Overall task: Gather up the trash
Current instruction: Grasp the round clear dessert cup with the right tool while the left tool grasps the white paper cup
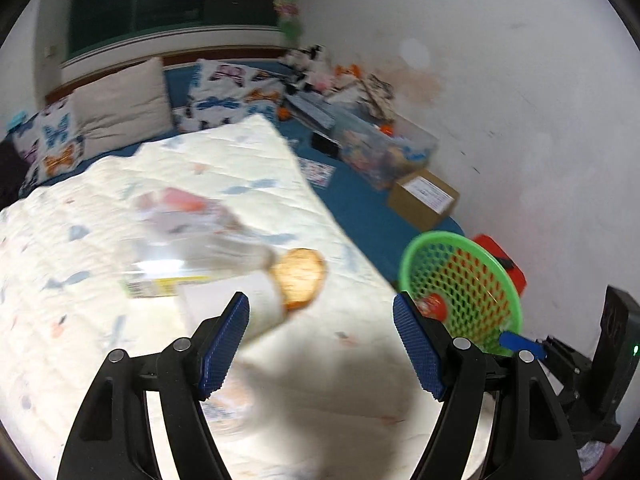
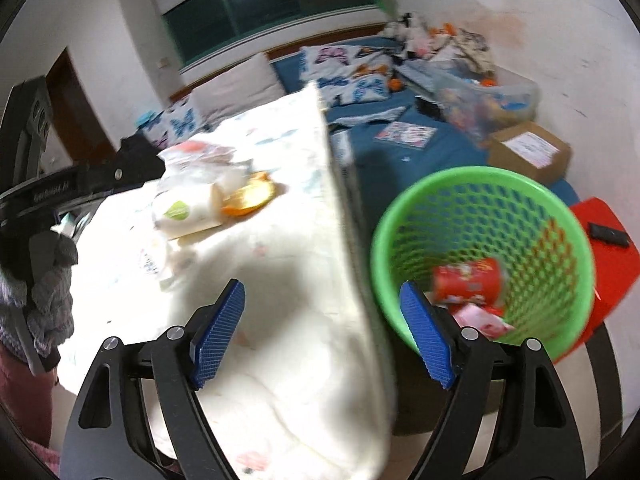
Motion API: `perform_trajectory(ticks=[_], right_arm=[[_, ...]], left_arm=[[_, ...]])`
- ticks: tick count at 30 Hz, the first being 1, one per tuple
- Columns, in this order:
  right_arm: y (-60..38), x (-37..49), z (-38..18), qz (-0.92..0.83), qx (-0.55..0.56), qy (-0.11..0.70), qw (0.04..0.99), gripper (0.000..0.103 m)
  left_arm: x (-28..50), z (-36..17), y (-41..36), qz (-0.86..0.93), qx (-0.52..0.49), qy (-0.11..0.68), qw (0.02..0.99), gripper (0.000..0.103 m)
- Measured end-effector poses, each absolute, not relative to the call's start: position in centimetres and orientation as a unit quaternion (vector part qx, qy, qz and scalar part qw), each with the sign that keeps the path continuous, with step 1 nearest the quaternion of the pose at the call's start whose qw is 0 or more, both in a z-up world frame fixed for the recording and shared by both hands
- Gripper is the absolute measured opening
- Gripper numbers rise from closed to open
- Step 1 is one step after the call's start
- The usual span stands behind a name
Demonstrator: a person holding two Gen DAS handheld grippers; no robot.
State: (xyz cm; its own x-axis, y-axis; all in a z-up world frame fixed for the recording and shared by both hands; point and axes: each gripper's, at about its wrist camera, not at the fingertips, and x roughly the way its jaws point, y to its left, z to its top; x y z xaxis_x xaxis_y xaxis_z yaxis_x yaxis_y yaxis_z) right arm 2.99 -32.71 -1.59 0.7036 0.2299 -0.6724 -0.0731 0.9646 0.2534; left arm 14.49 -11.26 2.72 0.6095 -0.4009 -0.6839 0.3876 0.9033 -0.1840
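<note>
Both the left gripper (image 1: 321, 342) and right gripper (image 2: 322, 334) hang spread and empty. Ahead of them on the quilted white bedcover (image 1: 100, 340) lies crinkly clear plastic packaging (image 1: 192, 240), probably light and slippery; I'd pinch a bunched edge. The green mesh basket (image 2: 480, 184) waits rightward.

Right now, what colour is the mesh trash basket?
Green basket, clearest in the right wrist view.

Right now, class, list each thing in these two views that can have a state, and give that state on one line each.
left gripper: open, empty, over the quilt.
right gripper: open, empty.
green basket: upright, partly filled.
red can: on its side inside the basket.
orange peel: lying on the quilt, not collected.
white wrapper: lying on the quilt beside the peel.
cardboard box: closed.
</note>
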Motion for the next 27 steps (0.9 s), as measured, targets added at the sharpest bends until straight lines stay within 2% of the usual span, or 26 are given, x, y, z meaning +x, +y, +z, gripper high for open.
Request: perform_trajectory(ticks=[14, 27], right_arm=[[-21.4, 6.0, -2.4, 0.197, 0.045, 0.397, 0.895, 0.082], [-14.8, 9.2, -4.6, 0.244, 0.002, 0.422, 0.873, 0.082]], left_arm=[[14.4, 2.1, -1.0, -0.14, -0.076, 0.383, 0.91, 0.072], [14.4, 0.8, 2.4, -0.117, -0.104, 0.391, 0.907, 0.072]])
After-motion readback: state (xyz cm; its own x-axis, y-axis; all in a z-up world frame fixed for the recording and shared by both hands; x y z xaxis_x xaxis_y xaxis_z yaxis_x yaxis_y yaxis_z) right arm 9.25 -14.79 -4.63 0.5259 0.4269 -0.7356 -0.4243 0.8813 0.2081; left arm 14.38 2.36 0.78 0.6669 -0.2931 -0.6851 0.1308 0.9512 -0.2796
